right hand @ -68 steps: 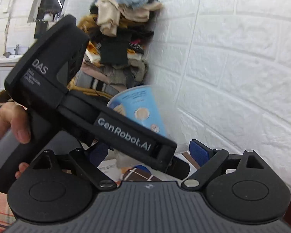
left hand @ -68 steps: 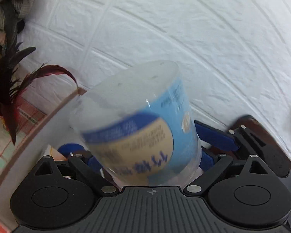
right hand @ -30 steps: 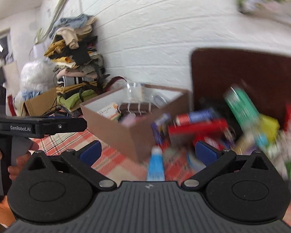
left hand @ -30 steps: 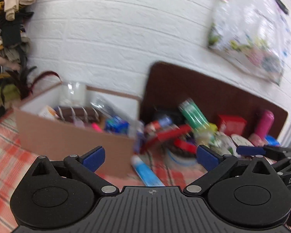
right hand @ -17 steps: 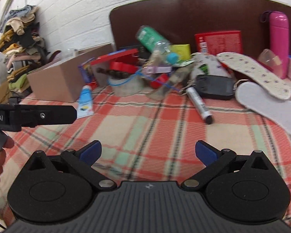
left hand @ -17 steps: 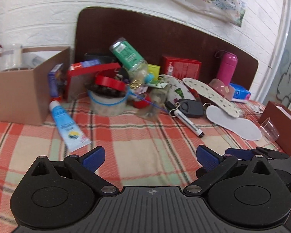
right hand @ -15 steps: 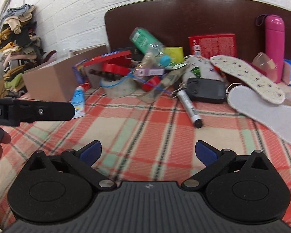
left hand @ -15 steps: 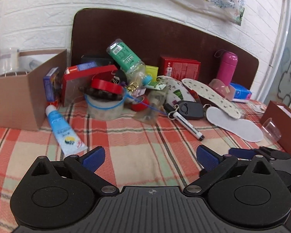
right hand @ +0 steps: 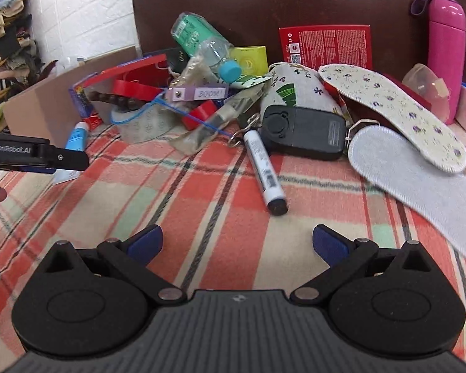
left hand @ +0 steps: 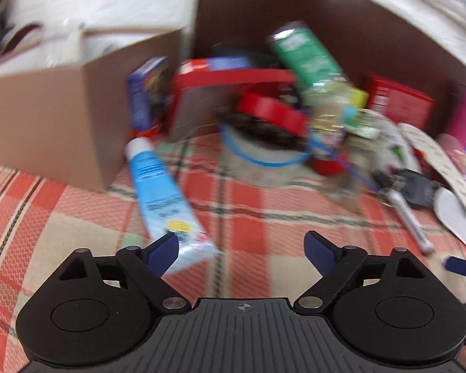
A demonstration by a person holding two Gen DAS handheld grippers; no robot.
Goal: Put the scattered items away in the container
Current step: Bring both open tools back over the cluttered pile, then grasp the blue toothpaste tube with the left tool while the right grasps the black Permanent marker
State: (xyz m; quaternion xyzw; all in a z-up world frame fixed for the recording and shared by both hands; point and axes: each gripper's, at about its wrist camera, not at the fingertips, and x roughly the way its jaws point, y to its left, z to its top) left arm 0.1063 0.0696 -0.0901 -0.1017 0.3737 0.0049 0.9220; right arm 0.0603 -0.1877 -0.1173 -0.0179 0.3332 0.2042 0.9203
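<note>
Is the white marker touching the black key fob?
Apart. The right wrist view shows a strip of checked cloth between the marker and the key fob; only the key ring lies near the marker's top.

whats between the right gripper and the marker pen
Only bare plaid cloth: the right wrist view shows nothing between the open right gripper and the marker pen.

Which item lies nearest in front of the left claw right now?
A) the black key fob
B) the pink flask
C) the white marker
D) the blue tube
D: the blue tube ends right at one fingertip of the open left claw; the rest lie off to the right.
</note>
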